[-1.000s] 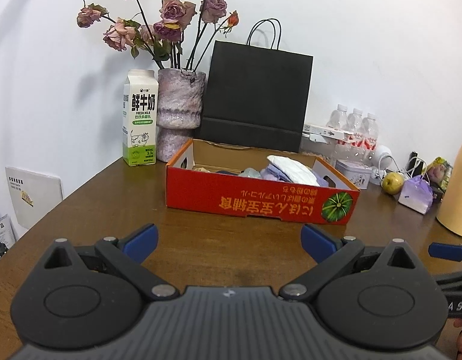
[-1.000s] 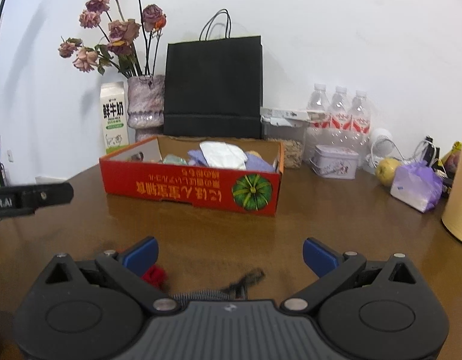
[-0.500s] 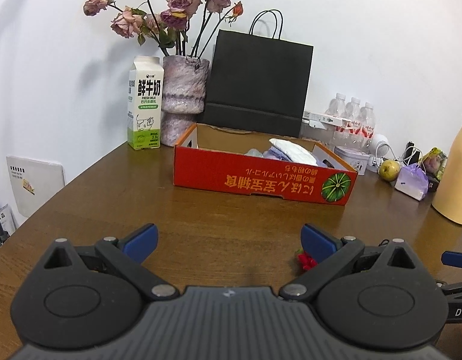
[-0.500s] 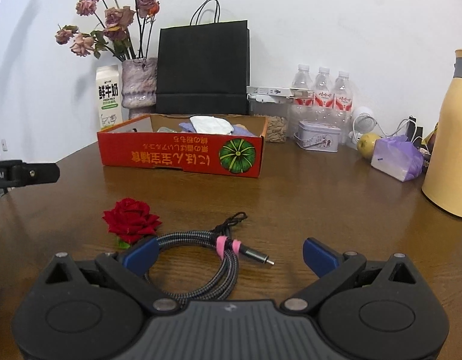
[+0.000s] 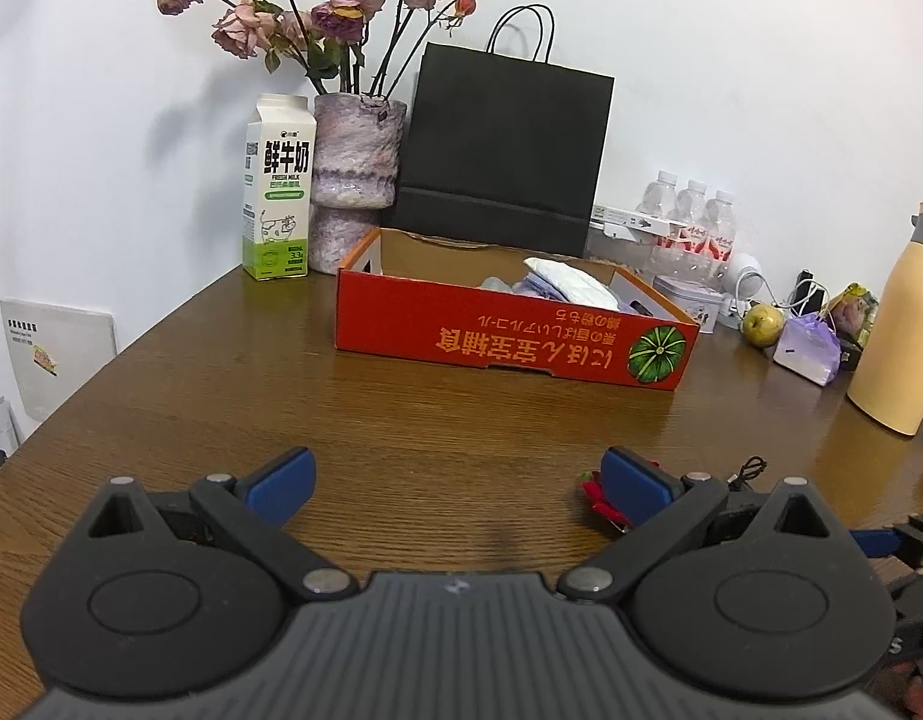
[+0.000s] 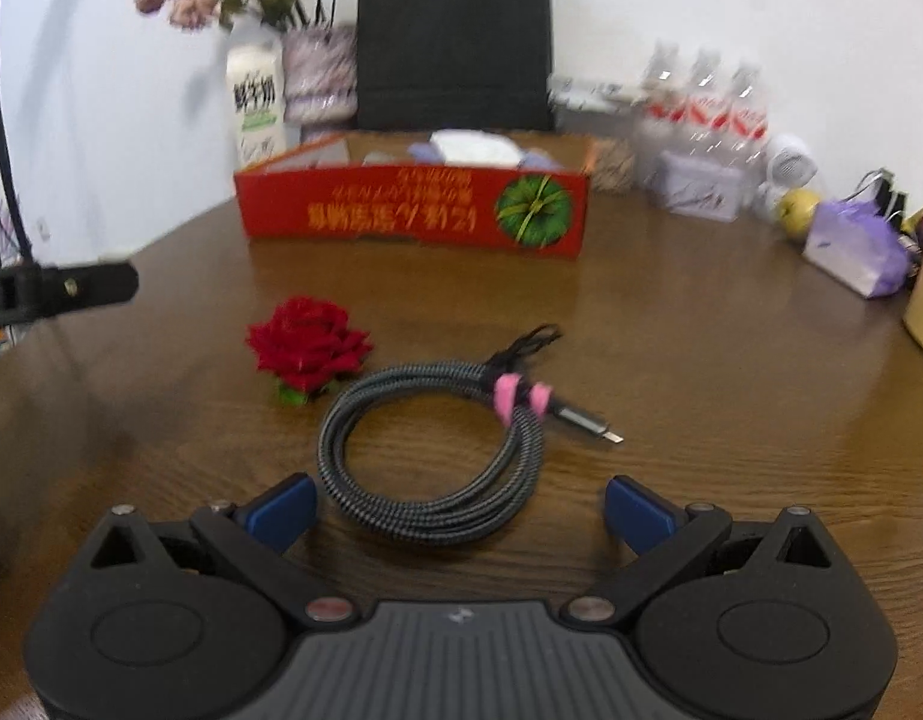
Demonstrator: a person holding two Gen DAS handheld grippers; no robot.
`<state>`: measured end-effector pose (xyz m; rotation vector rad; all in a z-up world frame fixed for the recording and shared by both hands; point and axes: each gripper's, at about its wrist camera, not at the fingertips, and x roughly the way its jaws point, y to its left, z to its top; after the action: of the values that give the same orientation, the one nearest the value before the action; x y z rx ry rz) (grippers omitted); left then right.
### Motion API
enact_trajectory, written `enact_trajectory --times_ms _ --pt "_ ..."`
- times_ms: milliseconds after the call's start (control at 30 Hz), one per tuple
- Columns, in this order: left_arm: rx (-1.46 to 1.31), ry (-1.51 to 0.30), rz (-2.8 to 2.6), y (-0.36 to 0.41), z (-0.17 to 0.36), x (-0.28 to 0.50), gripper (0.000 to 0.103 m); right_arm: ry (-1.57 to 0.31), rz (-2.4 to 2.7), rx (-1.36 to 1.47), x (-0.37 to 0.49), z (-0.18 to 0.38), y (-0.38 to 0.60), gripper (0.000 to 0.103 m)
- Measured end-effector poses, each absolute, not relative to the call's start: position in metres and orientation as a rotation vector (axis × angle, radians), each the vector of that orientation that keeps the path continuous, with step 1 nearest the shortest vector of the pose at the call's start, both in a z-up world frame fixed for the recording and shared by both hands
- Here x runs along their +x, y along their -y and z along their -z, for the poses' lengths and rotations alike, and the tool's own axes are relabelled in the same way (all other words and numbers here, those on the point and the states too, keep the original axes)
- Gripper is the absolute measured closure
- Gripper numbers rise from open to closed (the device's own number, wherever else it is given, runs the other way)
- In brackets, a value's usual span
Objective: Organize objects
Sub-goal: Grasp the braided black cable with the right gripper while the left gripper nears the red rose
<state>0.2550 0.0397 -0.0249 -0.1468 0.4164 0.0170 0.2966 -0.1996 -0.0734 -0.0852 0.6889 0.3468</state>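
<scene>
A coiled cable (image 6: 431,450) with pink ties lies on the table (image 6: 701,360), just ahead of the right gripper (image 6: 460,507), whose jaws stand wide and empty. A red rose (image 6: 308,343) sits just left of the coil. Behind both stands a red box (image 6: 413,210) holding cloths. The left gripper (image 5: 455,477) hovers wide apart, empty, the rose peeking past its right finger.
</scene>
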Motion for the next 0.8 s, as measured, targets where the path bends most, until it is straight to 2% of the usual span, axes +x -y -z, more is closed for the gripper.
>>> enact_trajectory --times_ms 500,533,600,800 --pt "-0.158 -0.434 -0.022 -0.042 0.026 0.257 0.0 -0.696 -0.308 -0.092 0.337 0.076 0.174 0.0" --pt "-0.159 -0.435 -0.022 -0.042 0.026 0.257 0.0 -0.695 -0.31 -0.089 0.337 0.076 0.175 0.001" --pt "-0.159 -0.437 -0.023 -0.042 0.027 0.257 0.0 -0.682 -0.31 -0.081 0.336 0.074 0.177 0.013" --pt "-0.163 -0.446 -0.026 -0.043 0.028 0.259 0.0 -0.663 -0.301 -0.051 0.334 0.072 0.182 0.015"
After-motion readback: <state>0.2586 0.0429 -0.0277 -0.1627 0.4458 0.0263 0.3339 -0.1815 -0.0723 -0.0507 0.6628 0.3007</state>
